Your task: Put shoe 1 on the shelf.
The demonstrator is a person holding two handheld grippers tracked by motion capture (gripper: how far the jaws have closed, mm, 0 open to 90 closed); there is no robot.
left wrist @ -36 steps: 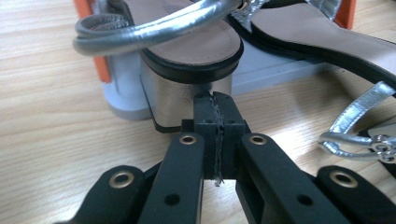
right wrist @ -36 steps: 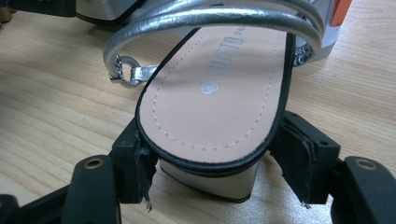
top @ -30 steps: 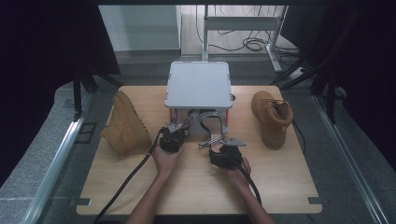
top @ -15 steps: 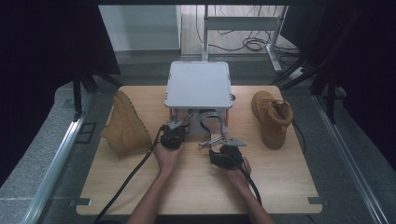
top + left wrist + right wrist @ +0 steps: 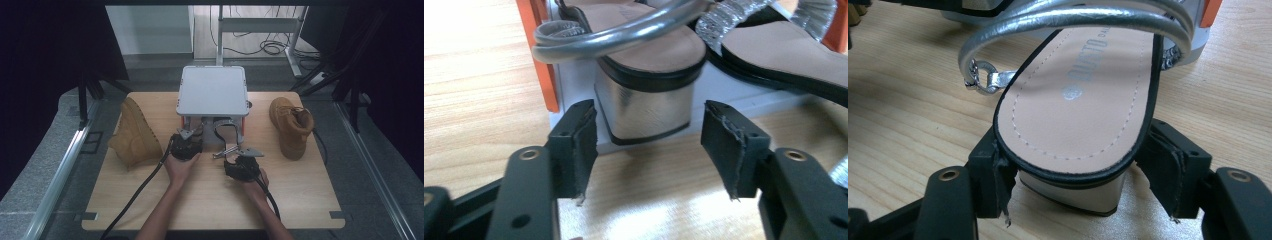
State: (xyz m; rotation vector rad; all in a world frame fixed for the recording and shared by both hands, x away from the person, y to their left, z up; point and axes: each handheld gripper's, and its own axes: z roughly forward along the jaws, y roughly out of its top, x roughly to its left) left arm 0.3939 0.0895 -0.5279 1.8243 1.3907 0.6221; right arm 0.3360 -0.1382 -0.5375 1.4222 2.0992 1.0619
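Two silver block-heel sandals lie under a grey box (image 5: 212, 90) on orange legs (image 5: 541, 55). My left gripper (image 5: 646, 145) is open, and its jaws have just been opening. The heel of one sandal (image 5: 644, 100) stands just beyond its pads, with nothing between them. My right gripper (image 5: 1078, 190) is shut on the heel of the other sandal (image 5: 1083, 95), a pad on each side, its tan insole facing me. In the high view the left gripper (image 5: 190, 131) and the right gripper (image 5: 231, 146) both point at the box's front edge.
One tan boot (image 5: 132, 135) lies on its side at the left of the wooden table (image 5: 210, 200). Another tan boot (image 5: 291, 125) stands at the right. Black cables trail from both grippers toward the table's near edge. Metal rails run along both sides.
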